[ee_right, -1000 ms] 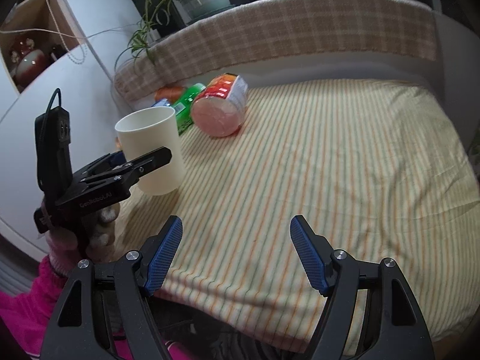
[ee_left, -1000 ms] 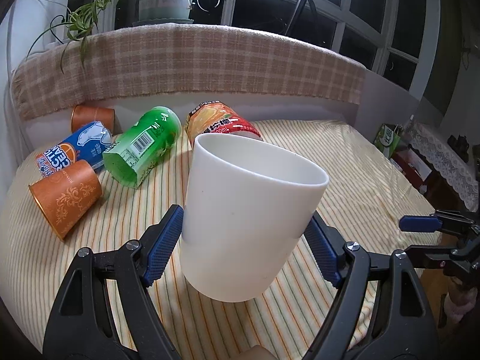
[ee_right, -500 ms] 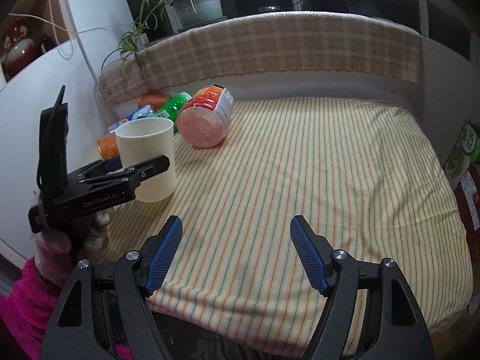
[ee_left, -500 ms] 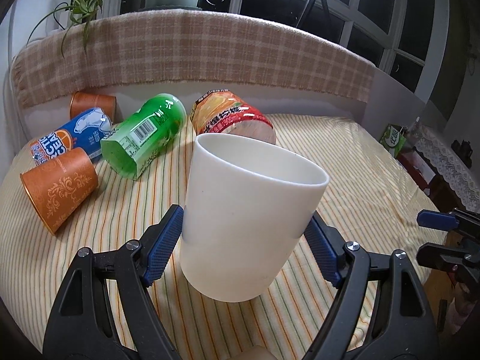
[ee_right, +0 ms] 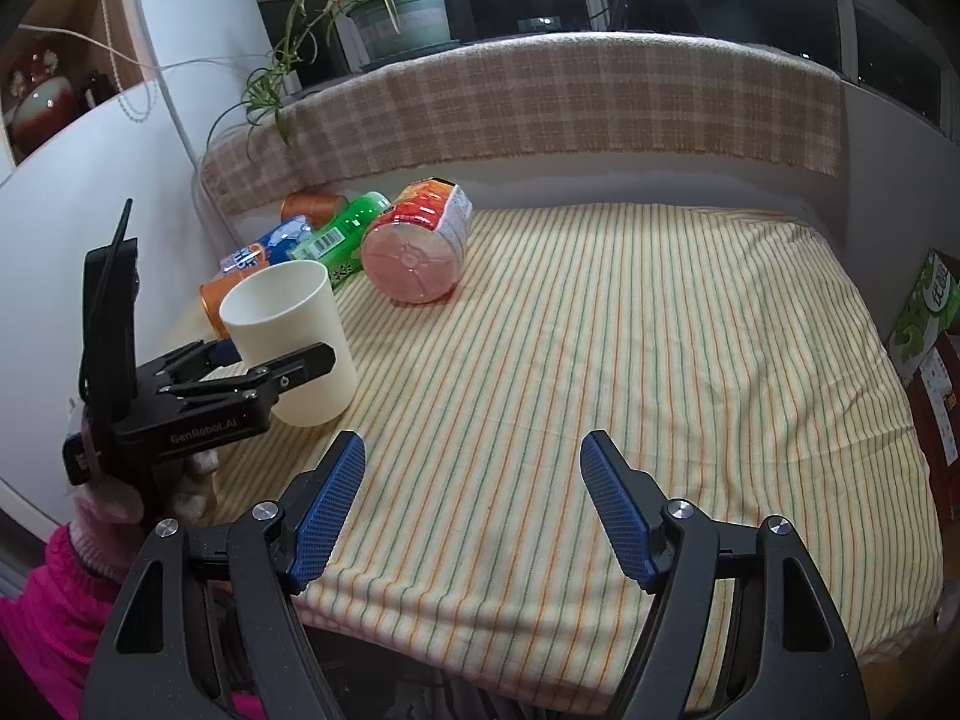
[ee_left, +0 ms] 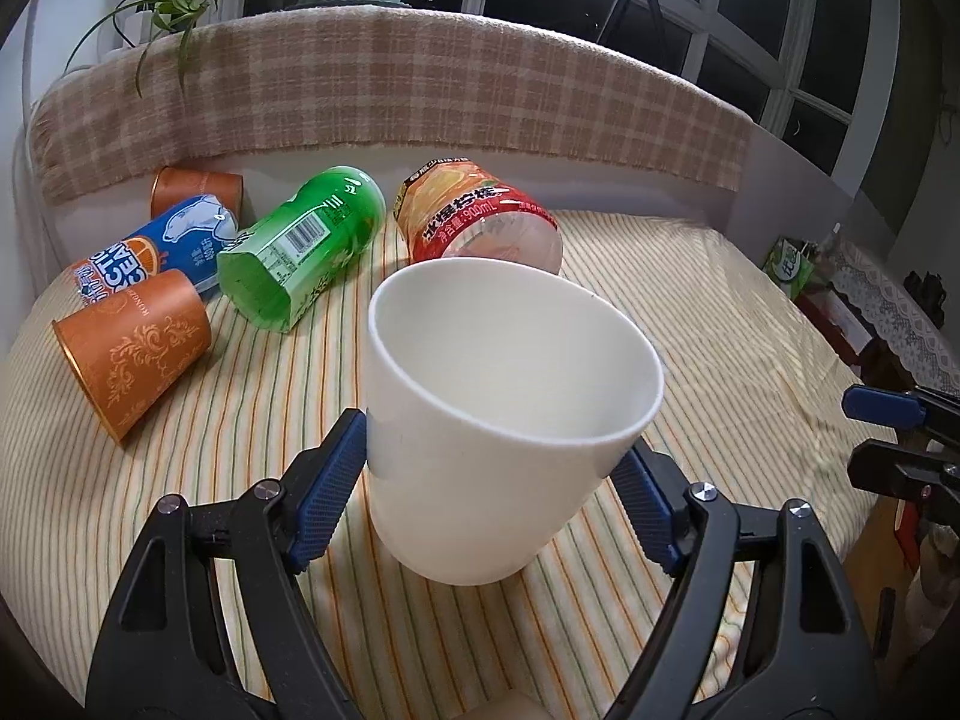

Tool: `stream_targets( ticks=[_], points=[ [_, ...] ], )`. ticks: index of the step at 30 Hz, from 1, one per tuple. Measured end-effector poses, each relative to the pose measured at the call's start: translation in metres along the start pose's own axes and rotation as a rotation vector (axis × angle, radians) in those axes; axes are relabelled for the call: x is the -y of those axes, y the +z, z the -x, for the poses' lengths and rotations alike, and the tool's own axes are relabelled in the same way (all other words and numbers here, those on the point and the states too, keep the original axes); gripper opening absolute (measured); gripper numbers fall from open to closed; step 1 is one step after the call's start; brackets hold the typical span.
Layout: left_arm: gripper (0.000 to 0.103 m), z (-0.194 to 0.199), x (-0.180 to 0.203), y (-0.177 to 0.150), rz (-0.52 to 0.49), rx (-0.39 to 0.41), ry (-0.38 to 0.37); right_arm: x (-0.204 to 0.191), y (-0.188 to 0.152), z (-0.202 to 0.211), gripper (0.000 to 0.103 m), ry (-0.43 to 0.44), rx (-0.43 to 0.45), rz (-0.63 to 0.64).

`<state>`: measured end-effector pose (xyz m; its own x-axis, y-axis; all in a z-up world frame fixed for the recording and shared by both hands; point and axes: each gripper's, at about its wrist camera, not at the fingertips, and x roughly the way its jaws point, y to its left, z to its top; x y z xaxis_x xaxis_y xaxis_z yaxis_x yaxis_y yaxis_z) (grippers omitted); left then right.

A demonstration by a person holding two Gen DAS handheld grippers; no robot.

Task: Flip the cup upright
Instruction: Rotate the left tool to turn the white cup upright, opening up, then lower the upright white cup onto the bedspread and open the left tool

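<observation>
White cup (ee_left: pixel 510 414) stands mouth-up on the striped counter (ee_right: pixel 660 360), pinched by our left hand-held gripper (ee_left: pixel 489 480); its base appears seated. Our right hand-held gripper (ee_right: pixel 474 504) is spread, empty. We judge release is next: open squarely, withdraw without tipping.
</observation>
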<state>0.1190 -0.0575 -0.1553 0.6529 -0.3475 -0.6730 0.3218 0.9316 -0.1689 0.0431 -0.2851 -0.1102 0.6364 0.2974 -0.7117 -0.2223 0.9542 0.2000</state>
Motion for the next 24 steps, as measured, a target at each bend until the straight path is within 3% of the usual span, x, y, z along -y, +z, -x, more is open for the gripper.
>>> stream_targets(
  ticks=[10, 14, 24],
  points=[
    [0.081, 0.014, -0.005, 0.000, 0.007, 0.019, -0.007, -0.008, -0.001, -0.002, 0.074, 0.008, 0.002, 0.007],
    [0.085, 0.019, -0.004, -0.002, 0.003, 0.007, -0.008, -0.010, 0.001, -0.001, 0.074, 0.009, 0.011, 0.008],
    [0.089, 0.042, -0.010, -0.013, -0.016, 0.019, 0.037, -0.019, 0.008, -0.001, 0.074, 0.000, 0.054, 0.014]
  ],
)
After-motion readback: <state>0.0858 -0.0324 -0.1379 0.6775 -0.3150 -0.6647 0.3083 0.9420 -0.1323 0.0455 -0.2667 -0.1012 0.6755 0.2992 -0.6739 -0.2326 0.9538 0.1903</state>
